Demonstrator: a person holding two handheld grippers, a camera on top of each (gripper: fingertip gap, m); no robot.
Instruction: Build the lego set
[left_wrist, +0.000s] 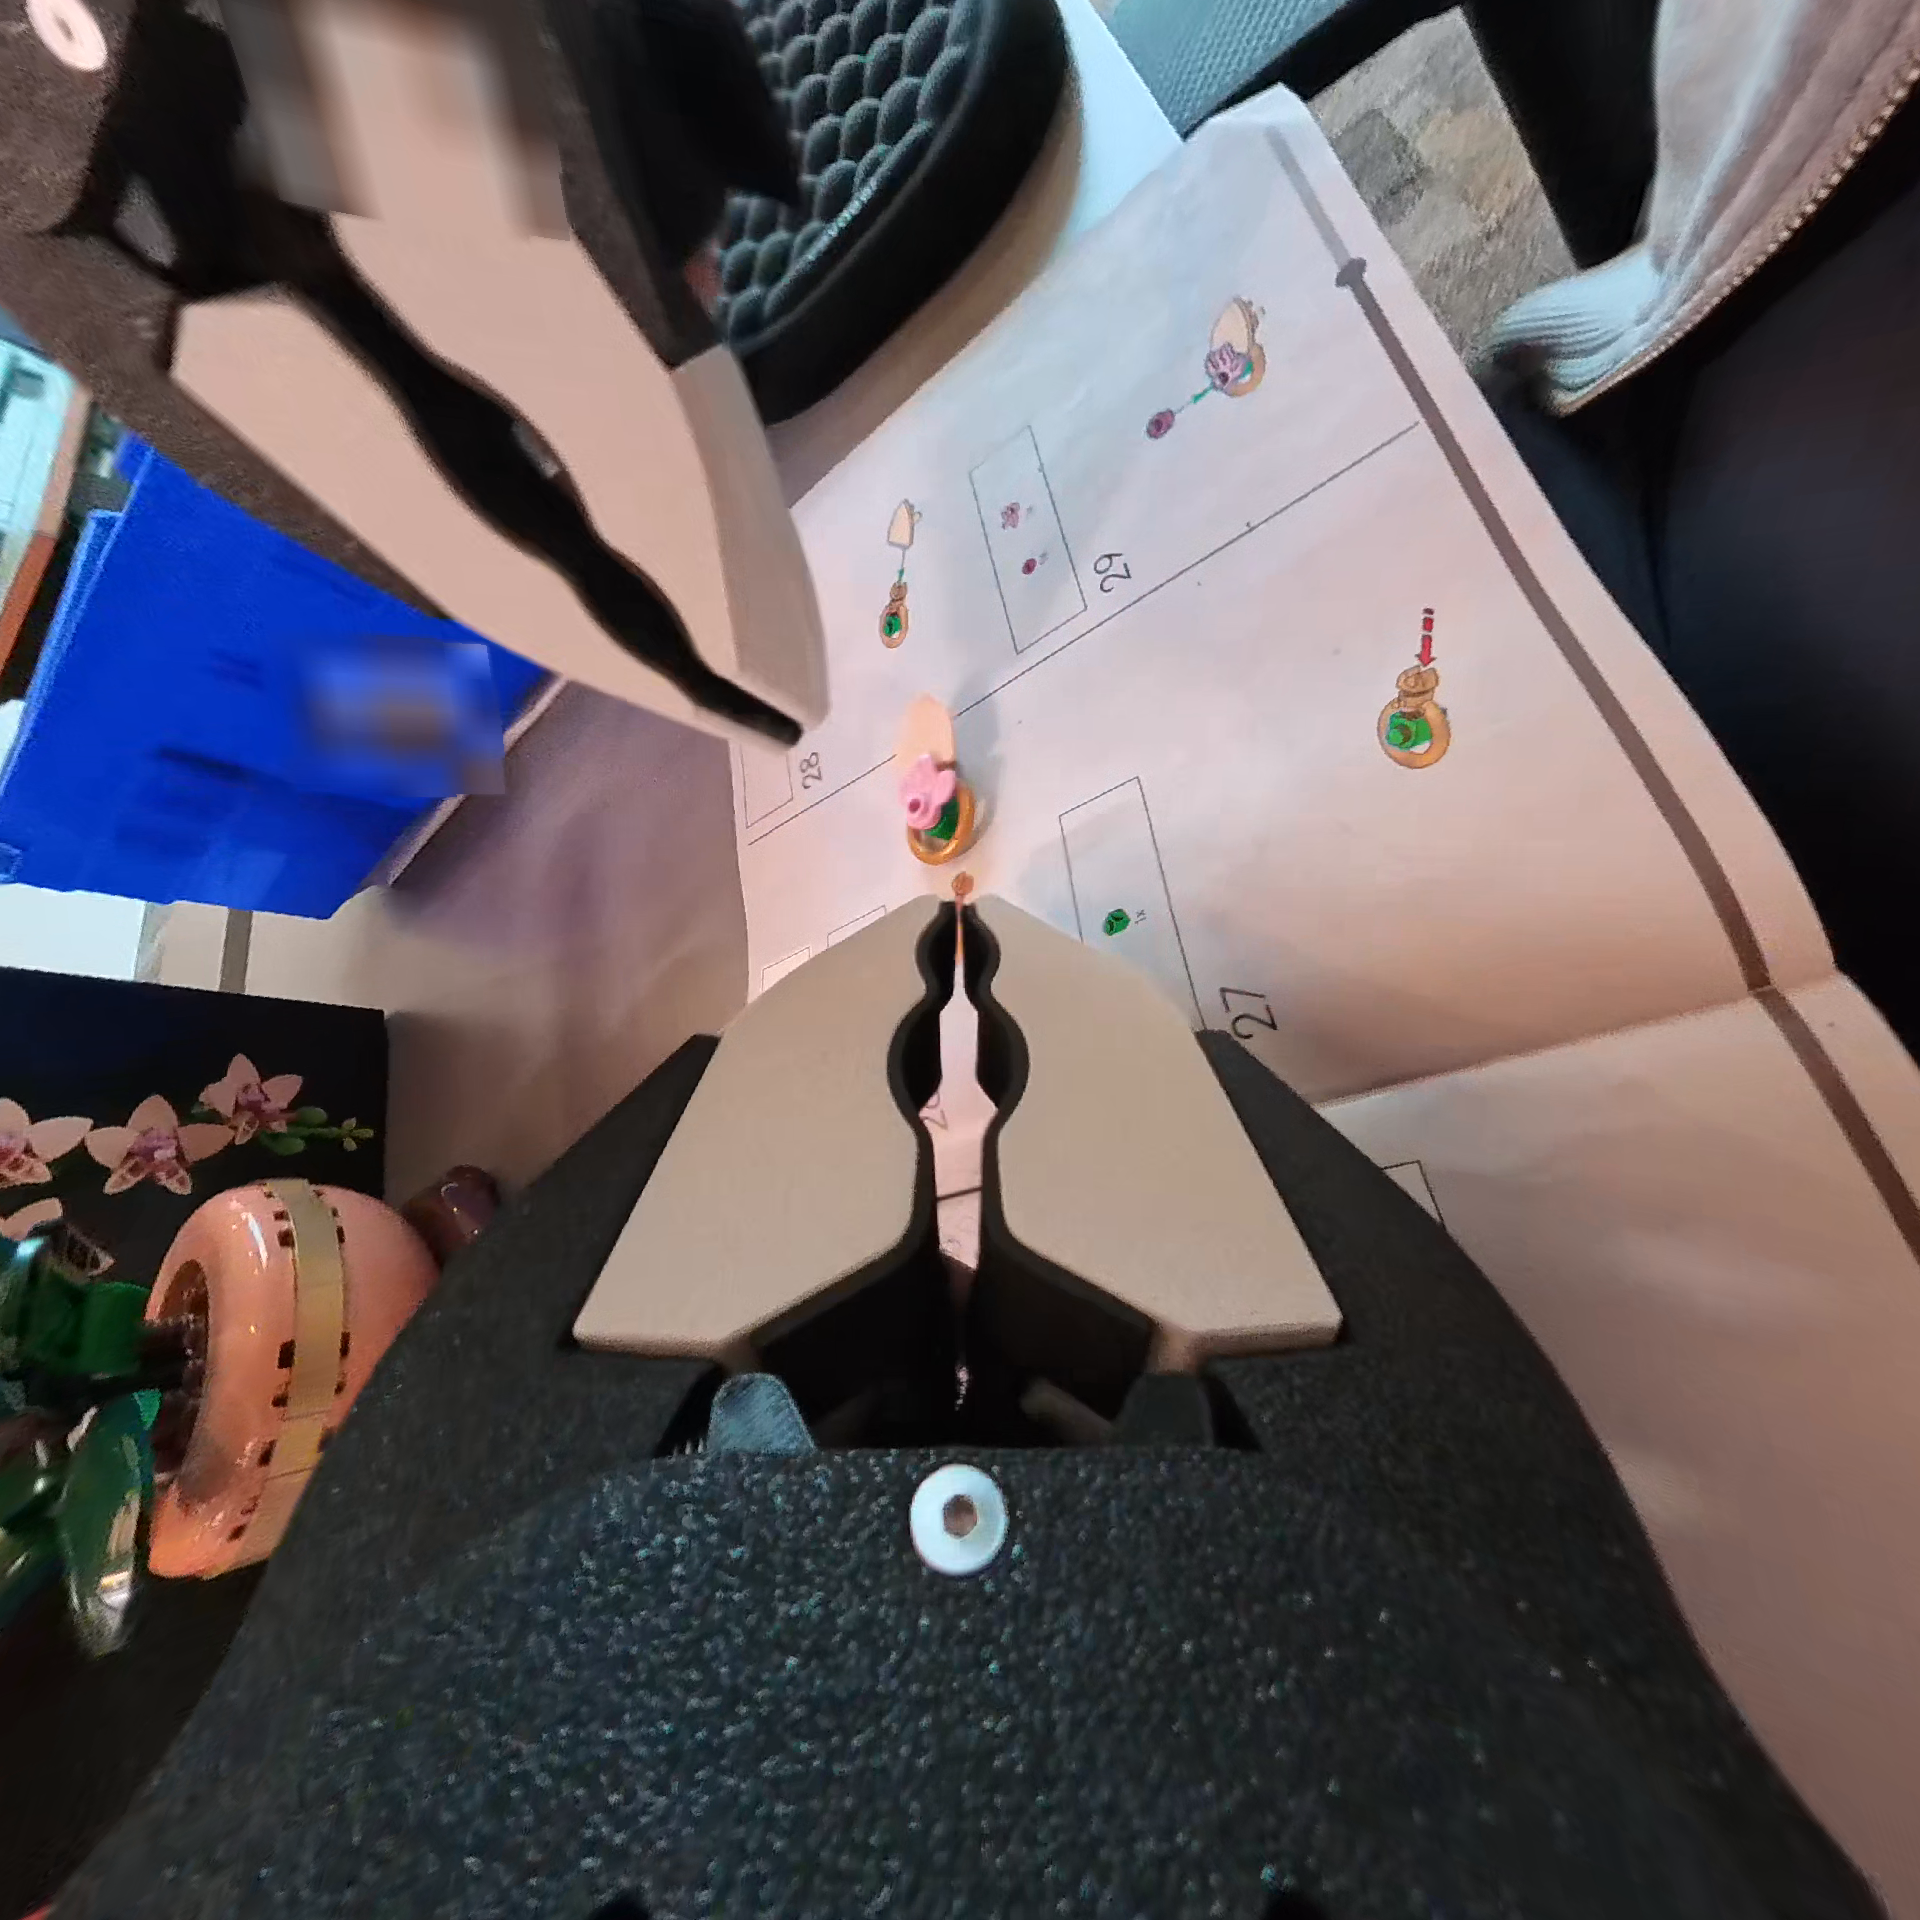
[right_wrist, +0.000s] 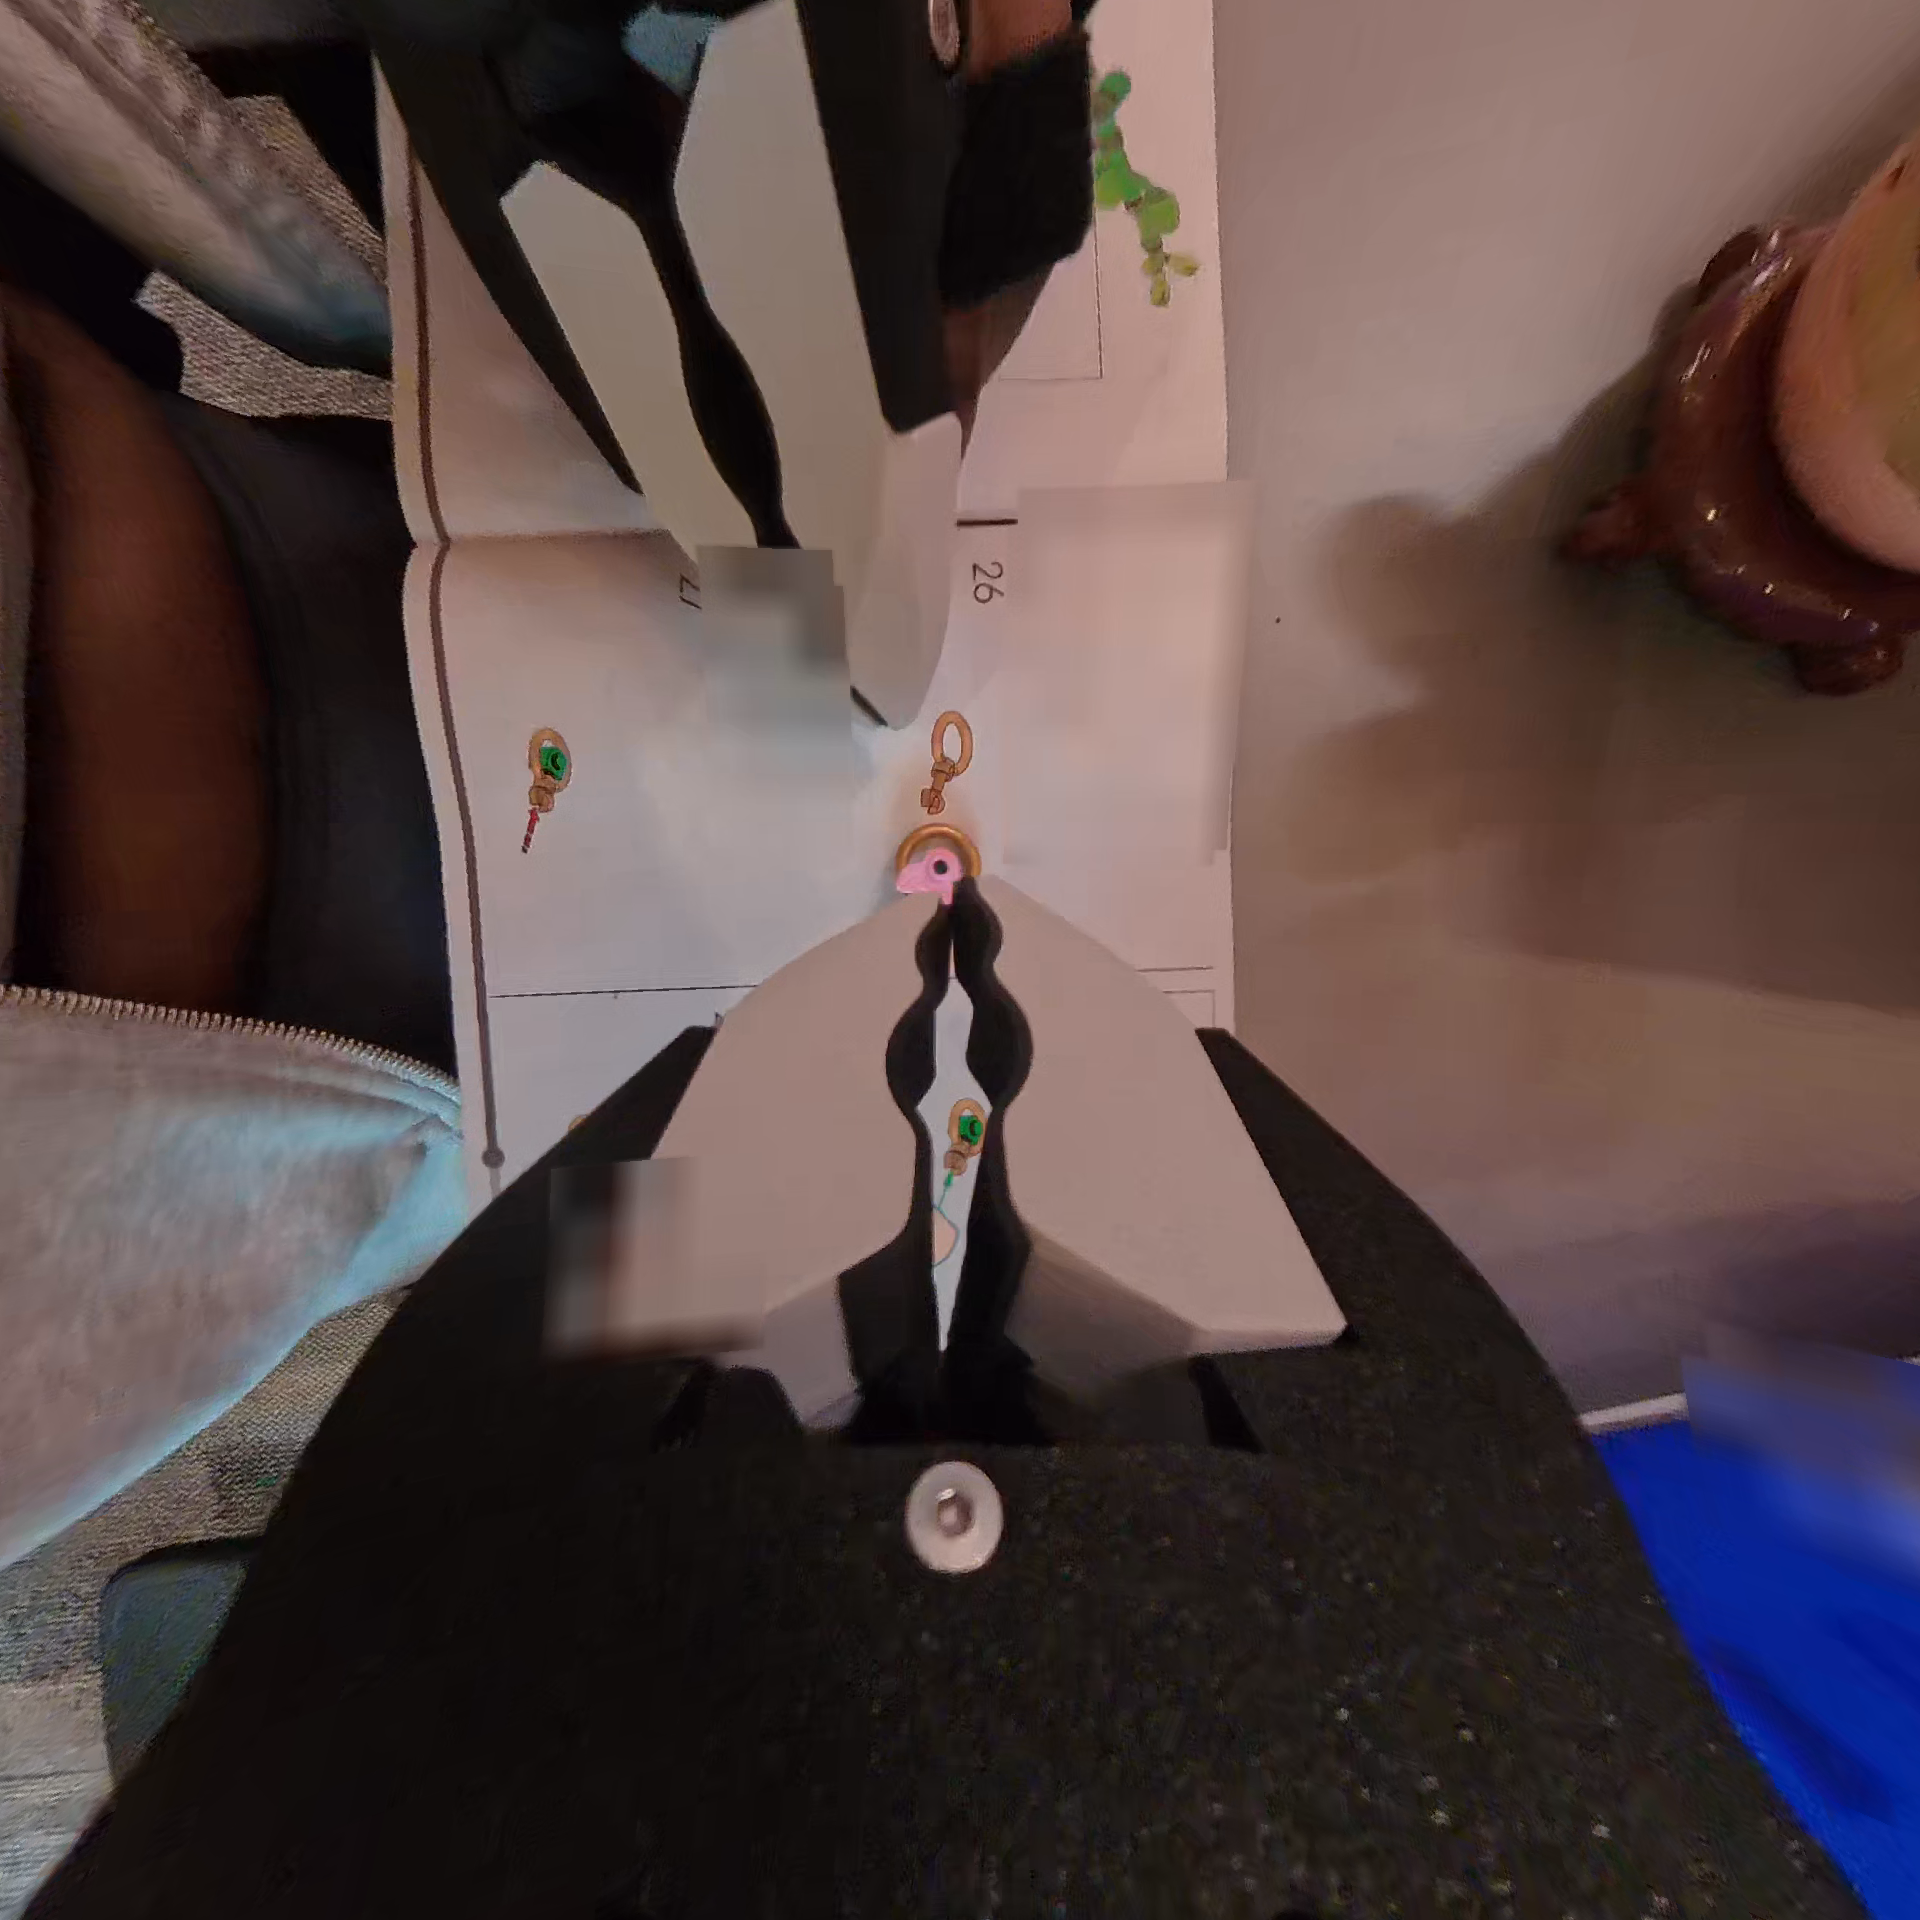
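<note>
A small lego assembly (left_wrist: 935, 800) lies on the open instruction booklet (left_wrist: 1351, 540): a gold ring with a green piece, a pink flower and a cream petal. My left gripper (left_wrist: 961, 906) is shut, with its tips just short of the ring. My right gripper (left_wrist: 795, 727) comes in from the upper left, also shut; in the left wrist view its tips stand apart from the petal, to its left. In the right wrist view the pink flower and gold ring (right_wrist: 935, 862) show right at the tips of my right gripper (right_wrist: 951, 899), and the left gripper (right_wrist: 899, 712) points in from above.
A blue bin (left_wrist: 208, 707) is at the left and a black textured round object (left_wrist: 883, 187) beyond the booklet. A pink pot model with green leaves (left_wrist: 260, 1382) stands by a dark box (left_wrist: 156, 1039). A glossy brown object (right_wrist: 1766, 499) sits on the table. A person's jacket (right_wrist: 156, 1195) is close by.
</note>
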